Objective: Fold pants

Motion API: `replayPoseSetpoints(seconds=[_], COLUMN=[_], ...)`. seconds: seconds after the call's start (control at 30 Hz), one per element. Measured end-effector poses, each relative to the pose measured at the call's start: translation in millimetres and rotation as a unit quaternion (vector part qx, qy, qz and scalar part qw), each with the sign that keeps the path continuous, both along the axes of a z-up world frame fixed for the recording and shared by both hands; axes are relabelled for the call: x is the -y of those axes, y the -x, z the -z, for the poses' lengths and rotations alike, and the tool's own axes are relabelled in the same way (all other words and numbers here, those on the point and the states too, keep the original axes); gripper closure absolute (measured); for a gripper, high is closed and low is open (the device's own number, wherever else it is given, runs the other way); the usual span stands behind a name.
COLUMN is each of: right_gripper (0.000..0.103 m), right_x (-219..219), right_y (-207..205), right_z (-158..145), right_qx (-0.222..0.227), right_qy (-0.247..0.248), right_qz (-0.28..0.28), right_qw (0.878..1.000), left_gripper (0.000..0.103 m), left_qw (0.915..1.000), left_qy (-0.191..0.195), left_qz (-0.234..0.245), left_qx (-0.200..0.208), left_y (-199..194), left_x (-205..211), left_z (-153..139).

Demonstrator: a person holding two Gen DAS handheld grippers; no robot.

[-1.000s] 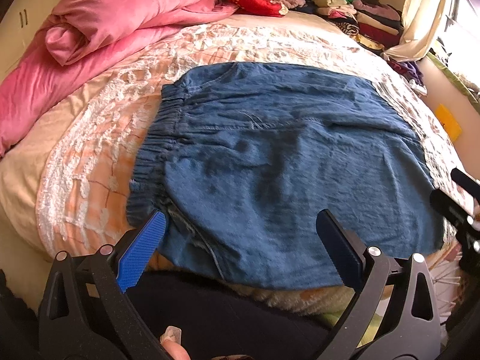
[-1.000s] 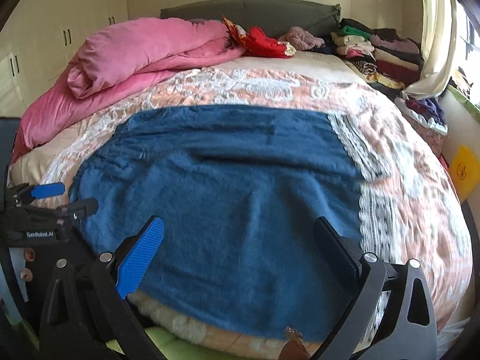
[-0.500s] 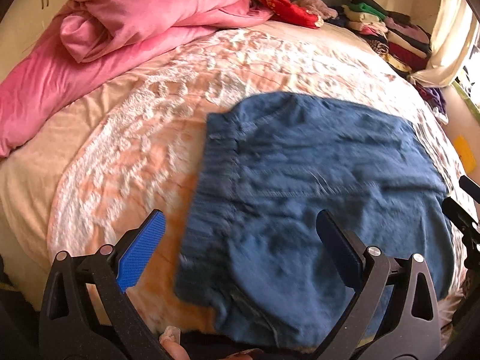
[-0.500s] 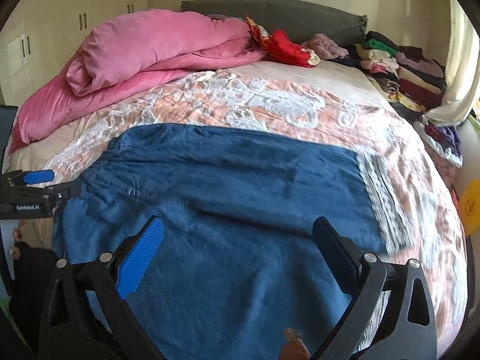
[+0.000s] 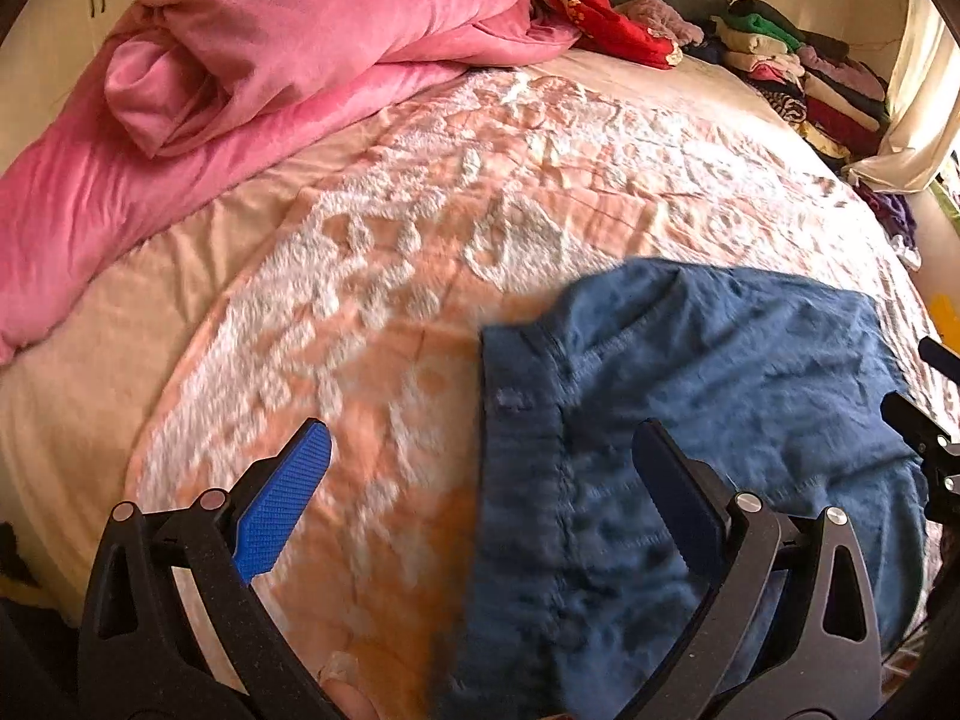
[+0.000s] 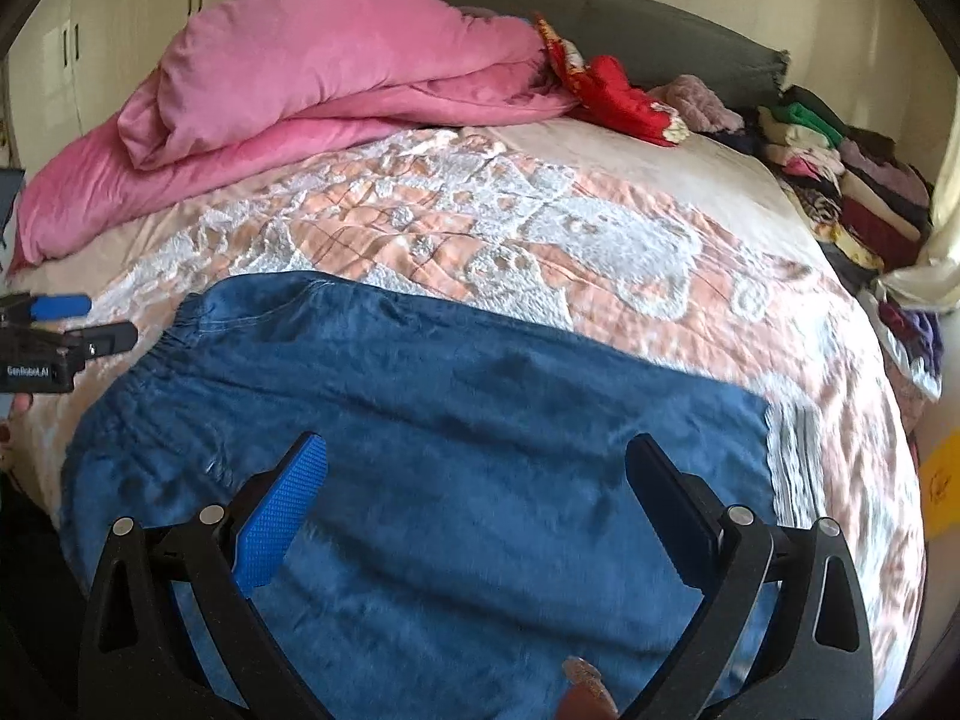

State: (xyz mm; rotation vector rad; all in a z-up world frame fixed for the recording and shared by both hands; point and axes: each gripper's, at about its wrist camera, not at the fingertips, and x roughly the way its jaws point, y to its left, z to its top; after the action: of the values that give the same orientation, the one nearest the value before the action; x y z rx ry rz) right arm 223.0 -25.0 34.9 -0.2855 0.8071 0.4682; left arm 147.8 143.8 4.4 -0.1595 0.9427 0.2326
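Right wrist view: the pants point(image 6: 456, 432) lie spread flat on the near part of the bed point(image 6: 648, 180), their long axis running across the picture from left to right. The gathered elastic waistband point(image 6: 162, 354) points left and the leg ends point right, stopping at a straight edge just before a white lace strip on the bedspread point(image 6: 540, 240). The cloth is soft blue denim, faintly creased, with a stitched seam near the waist. The right gripper point(image 6: 474, 504) hovers over the middle of the pants with its jaws spread wide and nothing between them; one finger has a ribbed blue pad point(image 6: 282, 516), the other is plain black. The left gripper point(image 6: 72, 324) shows at the left edge, just beside the waistband.

From the left wrist camera, the left gripper point(image 5: 480, 492) is likewise wide apart and empty, above the boundary between bedspread and waistband point(image 5: 522, 450); the blue fabric point(image 5: 720, 408) fills the right half, blurred near the bottom.

The bedspread is peach with raised white tufted patterns. A pink quilt point(image 6: 312, 72), smooth and bulky, is folded at the far left, and a pile of folded clothes point(image 6: 840, 168) sits at the far right.
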Motion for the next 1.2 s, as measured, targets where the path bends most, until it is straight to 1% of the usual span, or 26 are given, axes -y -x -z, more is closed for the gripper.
replayPoseSetpoints(seconds=[0.2,0.3,0.4,0.5,0.57,0.63,0.67,0.7,0.73,0.77,0.8,0.83,0.9,1.03,1.1,1.2], right_gripper=[0.004,0.004,0.004,0.004,0.004,0.004,0.004,0.004,0.004,0.004,0.004,0.004,0.004,0.004,0.004,0.005], right_x=[-7.9,-12.9,-18.9,-26.5,-32.4,-38.0,-40.8,-44.2,-47.1,-50.2,-52.7,-54.9,-59.3,-66.9,-69.9,-76.1], right_y=[-33.6,-46.3,-56.4,-66.6,-72.8,-76.8,-78.7,-80.5,-82.1,-83.6,-84.7,-85.3,-86.6,-87.6,-86.9,-85.9], right_z=[9.8,14.7,18.4,22.2,25.1,29.0,30.7,32.0,33.6,35.0,35.9,36.5,38.1,39.1,38.0,36.2], right_qx=[-0.025,-0.03,-0.034,-0.037,-0.041,-0.039,-0.038,-0.037,-0.035,-0.035,-0.035,-0.033,-0.028,-0.018,-0.019,-0.018], right_qy=[0.002,0.007,0.014,0.026,0.032,0.046,0.051,0.056,0.063,0.068,0.071,0.073,0.081,0.091,0.088,0.087], right_qz=[-0.004,-0.007,-0.013,-0.02,-0.026,-0.029,-0.032,-0.036,-0.038,-0.042,-0.048,-0.052,-0.062,-0.085,-0.097,-0.119], right_qw=[1.0,0.999,0.999,0.999,0.998,0.998,0.997,0.997,0.997,0.996,0.996,0.995,0.994,0.992,0.991,0.989], left_gripper=[0.009,0.009,0.009,0.009,0.009,0.023,0.039,0.049,0.052,0.057,0.065,0.068,0.07,0.071,0.071,0.072], left_qw=[0.9995,0.9993,0.9988,0.9982,0.9982,0.998,0.9975,0.997,0.9966,0.9966,0.9964,0.9963,0.9967,0.9957,0.9943,0.9921], left_qy=[-0.017,-0.012,0.007,0.01,0.003,-0.002,-0.001,0.007,0.013,0.007,0.003,0.001,0.004,0.009,0.011,0.012], left_qz=[0.016,0.023,0.036,0.045,0.049,0.054,0.06,0.066,0.07,0.075,0.079,0.082,0.081,0.086,0.09,0.098], left_qx=[-0.021,-0.027,-0.033,-0.037,-0.033,-0.033,-0.037,-0.04,-0.04,-0.034,-0.031,-0.025,-0.004,0.034,0.056,0.077], left_y=[-30.2,-44.3,-60.2,-72.8,-78.4,-82.9,-85.2,-86.4,-86.8,-85.0,-84.4,-82.5,-75.5,-61.4,-51.8,-40.9], left_x=[-6.6,-9.9,-12.3,-9.4,-5.5,-1.9,-0.1,0.4,1.2,3.6,4.9,6.2,5.9,6.5,7.9,10.2], left_z=[13.3,20.9,29.5,34.7,37.0,40.4,43.7,46.6,48.1,47.2,45.8,43.6,35.2,17.8,8.2,-1.3])
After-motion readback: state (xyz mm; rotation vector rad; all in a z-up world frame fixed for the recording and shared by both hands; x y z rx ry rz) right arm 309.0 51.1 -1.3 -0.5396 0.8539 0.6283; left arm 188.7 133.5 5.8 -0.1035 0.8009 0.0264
